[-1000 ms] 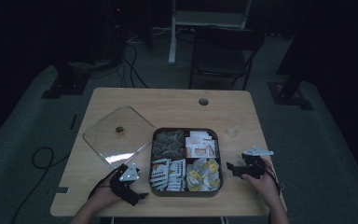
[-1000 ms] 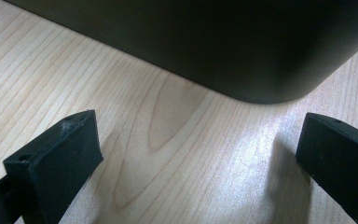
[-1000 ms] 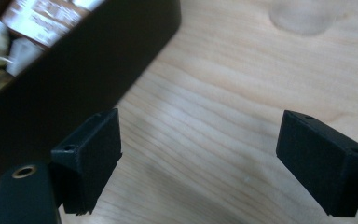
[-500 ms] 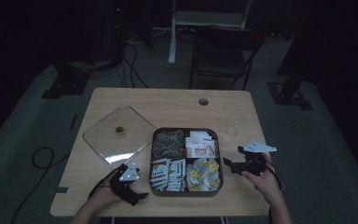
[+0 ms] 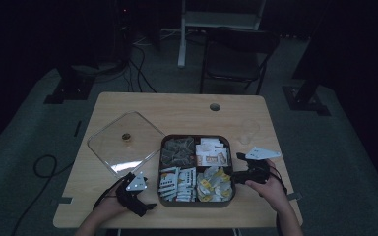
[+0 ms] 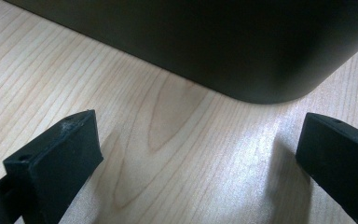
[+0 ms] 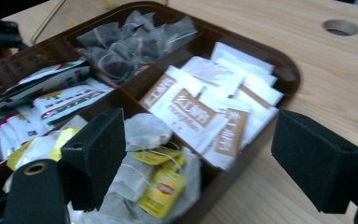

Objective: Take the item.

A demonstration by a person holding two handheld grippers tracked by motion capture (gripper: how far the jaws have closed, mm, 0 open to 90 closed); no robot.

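Note:
A dark four-compartment tray (image 5: 197, 137) of tea bags and sachets sits at the table's front centre. My left gripper (image 5: 146, 205) rests on the table by the tray's front left corner, open, with nothing between its jaws. In the left gripper view the left gripper (image 6: 200, 140) faces the tray's dark rounded wall (image 6: 214, 46). My right gripper (image 5: 236, 177) is at the tray's right edge, open. In the right gripper view the right gripper (image 7: 205, 154) spans yellow-tagged tea bags (image 7: 161, 184) and white-and-brown sachets (image 7: 205, 109) without touching them.
A clear lid (image 5: 125, 142) with a small knob lies left of the tray. A clear glass cup (image 5: 248, 131) stands behind the right hand. The table has a cable hole (image 5: 214, 106) at the back. Dark mesh tea bags (image 7: 130, 42) and printed packets (image 7: 51, 102) fill the other compartments.
My right gripper has moved left, from beside the tray to over its right edge. The left gripper has stayed put.

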